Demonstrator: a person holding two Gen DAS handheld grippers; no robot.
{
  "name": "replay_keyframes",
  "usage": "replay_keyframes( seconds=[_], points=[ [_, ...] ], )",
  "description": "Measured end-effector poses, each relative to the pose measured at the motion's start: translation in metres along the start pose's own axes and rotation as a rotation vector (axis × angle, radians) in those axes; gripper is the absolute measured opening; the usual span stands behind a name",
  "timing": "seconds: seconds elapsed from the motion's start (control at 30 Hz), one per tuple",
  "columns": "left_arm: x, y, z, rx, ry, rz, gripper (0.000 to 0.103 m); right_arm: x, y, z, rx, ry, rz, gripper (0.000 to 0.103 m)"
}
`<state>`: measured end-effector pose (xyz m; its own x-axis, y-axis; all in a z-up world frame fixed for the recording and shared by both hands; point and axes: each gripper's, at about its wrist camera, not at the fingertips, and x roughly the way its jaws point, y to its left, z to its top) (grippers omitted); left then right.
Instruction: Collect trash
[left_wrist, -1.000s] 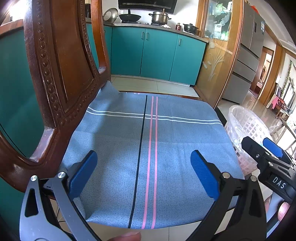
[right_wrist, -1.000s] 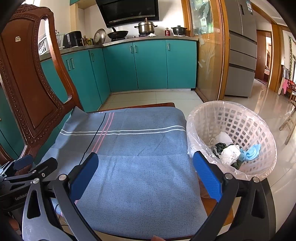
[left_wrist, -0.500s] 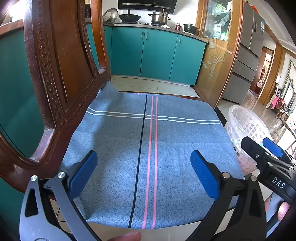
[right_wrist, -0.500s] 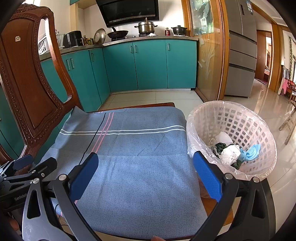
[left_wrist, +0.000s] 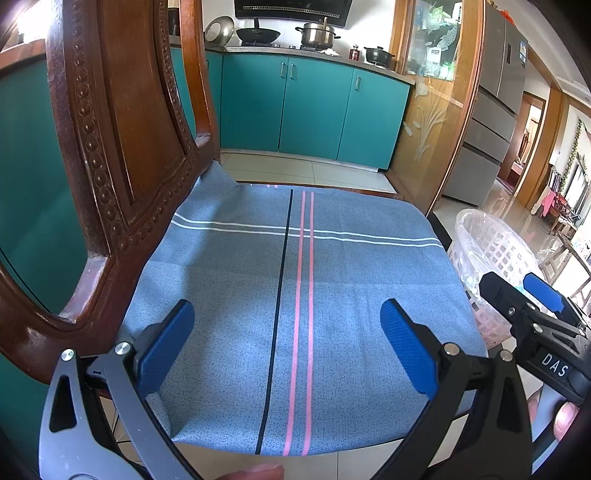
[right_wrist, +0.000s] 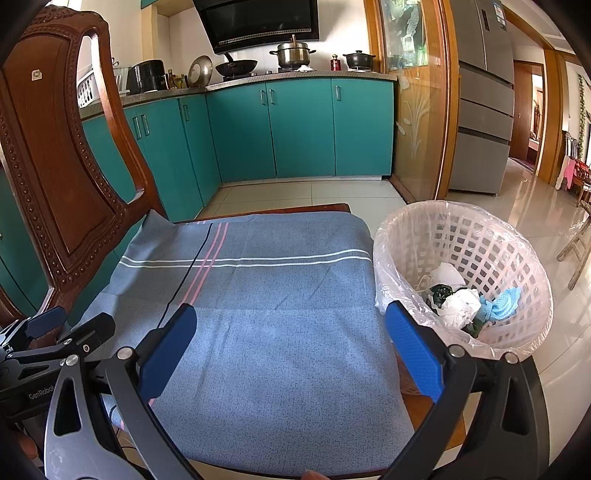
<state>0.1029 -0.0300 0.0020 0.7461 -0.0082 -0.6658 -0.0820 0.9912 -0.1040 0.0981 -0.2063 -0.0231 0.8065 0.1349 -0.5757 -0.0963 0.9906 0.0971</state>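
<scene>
A white lattice bin (right_wrist: 517, 258) lined with a clear plastic bag stands on the floor right of the chair. Inside lie crumpled white paper (right_wrist: 460, 306), a blue wad (right_wrist: 500, 301) and a dark scrap (right_wrist: 439, 291). The bin (left_wrist: 495, 254) also shows at the right of the left wrist view. A blue cloth (left_wrist: 295, 295) with pink, black and white stripes covers the chair seat, and I see no trash on it. My left gripper (left_wrist: 286, 345) hovers open over the cloth's near edge. My right gripper (right_wrist: 291, 349) is open too, its right finger (right_wrist: 413, 350) beside the bin's near rim.
The carved wooden chair back (left_wrist: 110, 147) rises close on the left. Teal kitchen cabinets (right_wrist: 295, 125) line the far wall, with pots on the counter. A glass-panelled wooden door (right_wrist: 417, 110) and a grey fridge (right_wrist: 484, 110) stand at the right. Tiled floor (right_wrist: 535, 206) lies beyond the bin.
</scene>
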Motion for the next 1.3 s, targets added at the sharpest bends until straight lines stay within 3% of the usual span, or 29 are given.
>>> replay_keyframes(
  seconds=[1.3],
  points=[
    [0.0042,-0.0023,-0.0048,0.015,0.012,0.017,0.1,-0.0023,-0.0048,-0.0001,-0.019,-0.005,-0.018,0.1]
  ],
)
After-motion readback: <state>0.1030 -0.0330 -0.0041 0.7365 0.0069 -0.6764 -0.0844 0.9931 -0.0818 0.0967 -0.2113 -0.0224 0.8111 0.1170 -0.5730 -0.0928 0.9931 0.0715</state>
